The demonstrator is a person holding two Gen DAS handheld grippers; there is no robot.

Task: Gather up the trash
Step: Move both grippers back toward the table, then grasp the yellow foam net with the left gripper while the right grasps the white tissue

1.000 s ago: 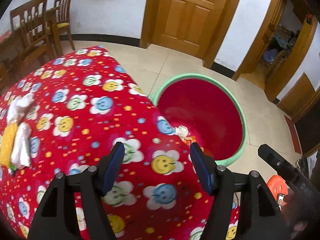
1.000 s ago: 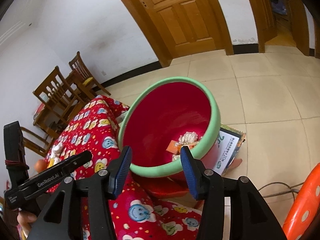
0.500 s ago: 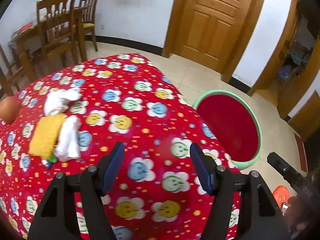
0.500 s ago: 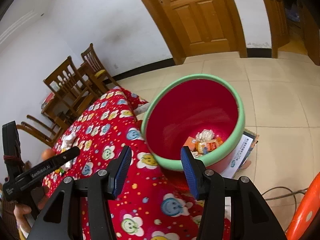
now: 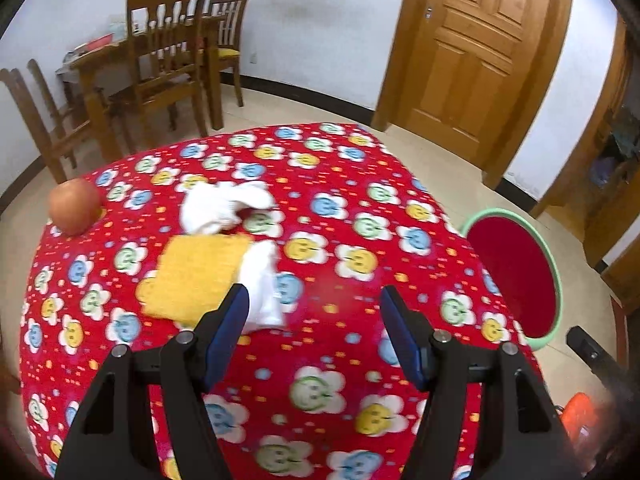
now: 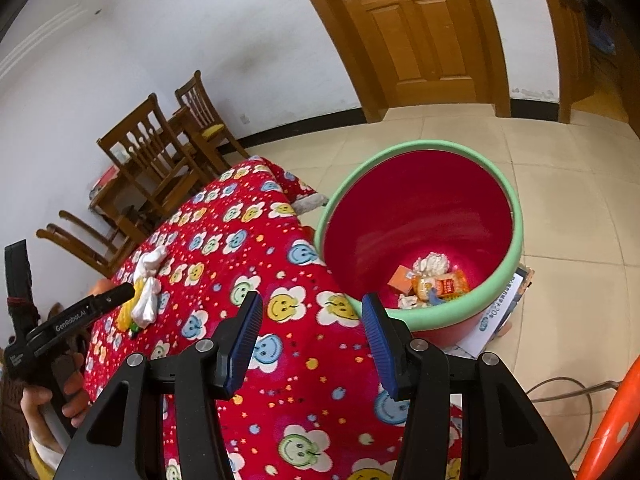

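Note:
On the red smiley tablecloth (image 5: 344, 292) lie two crumpled white tissues, one far (image 5: 224, 206) and one near (image 5: 262, 286), beside a yellow cloth (image 5: 196, 276). My left gripper (image 5: 314, 332) is open and empty, hovering just right of the near tissue. The red bin with a green rim (image 6: 516, 248) stands on the floor at the table's right edge and holds wrappers and paper (image 6: 432, 280). My right gripper (image 6: 312, 340) is open and empty above the table edge, near the bin. The tissues also show in the right wrist view (image 6: 148, 292).
An orange-red fruit (image 5: 74, 206) sits at the table's far left edge. Wooden chairs and a table (image 5: 160, 64) stand behind. A wooden door (image 5: 476, 52) is at the back. An orange stool (image 6: 616, 416) and a cable lie on the floor at right.
My left gripper has swung left from the bin toward the tissues and yellow cloth. My right gripper has pulled back from the bin a little. Both stayed open.

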